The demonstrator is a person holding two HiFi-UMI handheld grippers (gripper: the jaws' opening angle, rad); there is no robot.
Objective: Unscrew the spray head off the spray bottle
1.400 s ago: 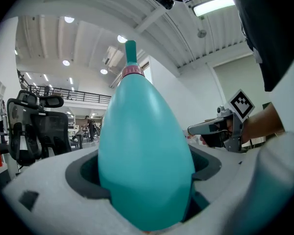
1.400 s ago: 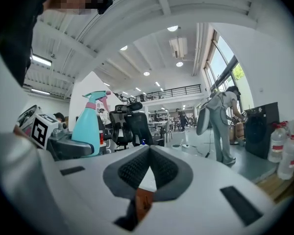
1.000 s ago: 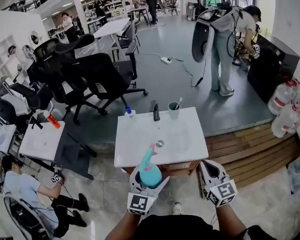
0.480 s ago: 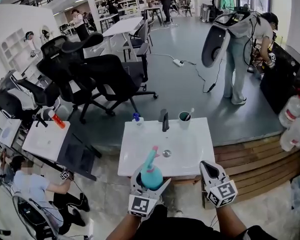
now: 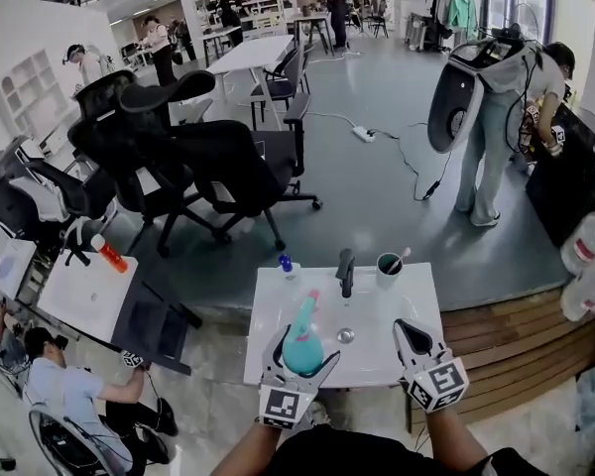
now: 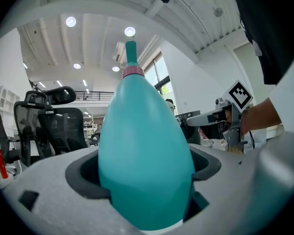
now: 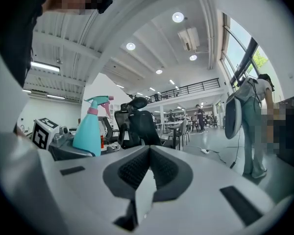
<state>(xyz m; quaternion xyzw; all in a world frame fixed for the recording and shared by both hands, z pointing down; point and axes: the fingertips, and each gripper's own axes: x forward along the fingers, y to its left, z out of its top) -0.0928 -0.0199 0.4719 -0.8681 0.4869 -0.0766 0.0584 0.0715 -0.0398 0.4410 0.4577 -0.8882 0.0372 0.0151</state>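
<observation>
A teal spray bottle (image 5: pixel 302 343) with a pink collar and teal spray head (image 5: pixel 308 301) stands upright in my left gripper (image 5: pixel 302 353), which is shut on its fat body over the front edge of the white sink (image 5: pixel 268 310). In the left gripper view the bottle (image 6: pixel 144 146) fills the space between the jaws and its neck points up. My right gripper (image 5: pixel 411 331) is shut and empty, level with the left and a hand's width right of the bottle. The right gripper view shows its pads (image 7: pixel 137 168) pressed together, with the bottle (image 7: pixel 88 131) to its left.
On the sink's back edge stand a black tap (image 5: pixel 346 271), a dark cup with a toothbrush (image 5: pixel 388 264) and a small blue-capped bottle (image 5: pixel 287 265). Black office chairs (image 5: pixel 208 157) stand beyond. A person (image 5: pixel 496 117) stands far right, another sits on the floor (image 5: pixel 59 390). Wooden decking (image 5: pixel 506 335) lies right.
Both grippers have travelled forward together to the sink, whose front edge now lies under them. The left one still holds the bottle upright and the right one stays shut.
</observation>
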